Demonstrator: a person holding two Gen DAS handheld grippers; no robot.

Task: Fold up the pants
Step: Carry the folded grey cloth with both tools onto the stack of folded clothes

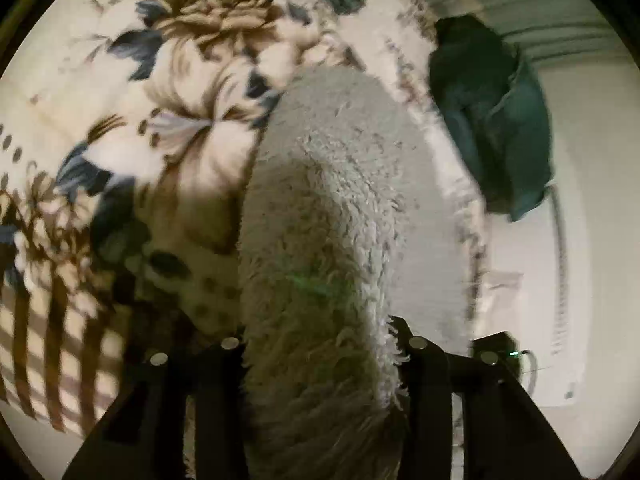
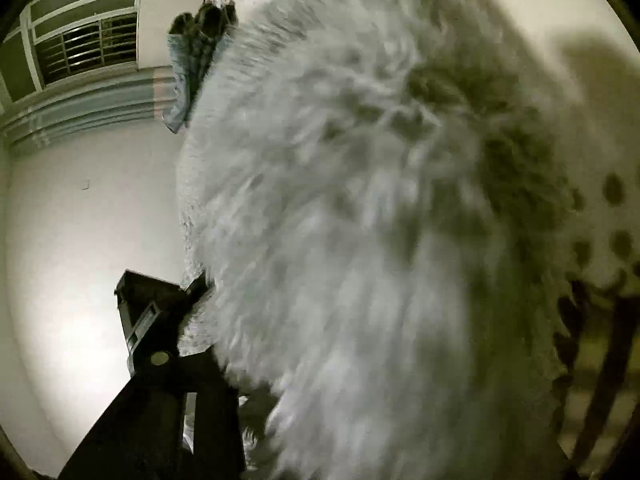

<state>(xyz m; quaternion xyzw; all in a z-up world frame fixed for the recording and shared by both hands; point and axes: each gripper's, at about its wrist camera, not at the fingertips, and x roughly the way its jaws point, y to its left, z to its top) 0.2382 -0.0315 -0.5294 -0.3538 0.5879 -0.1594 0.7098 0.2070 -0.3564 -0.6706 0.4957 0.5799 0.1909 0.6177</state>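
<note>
The pants [image 1: 324, 216] are pale grey and fluffy, like fleece. In the left wrist view they run as a long band from between my left gripper's [image 1: 324, 344] black fingers [image 1: 224, 360] up over a floral blanket [image 1: 180, 92]. The left gripper is shut on the fabric. In the right wrist view the same fleece [image 2: 340, 220] fills most of the frame, blurred. My right gripper [image 2: 320, 340] is shut on it; only its left finger [image 2: 160, 320] shows, the other is hidden behind the fabric.
The floral blanket covers a bed, with a striped part [image 1: 52, 340] at lower left. A dark teal garment [image 1: 492, 120] hangs over the bed's far edge; it also shows in the right wrist view [image 2: 196, 52]. White wall [image 2: 88, 220] and a barred window [image 2: 84, 48] lie beyond.
</note>
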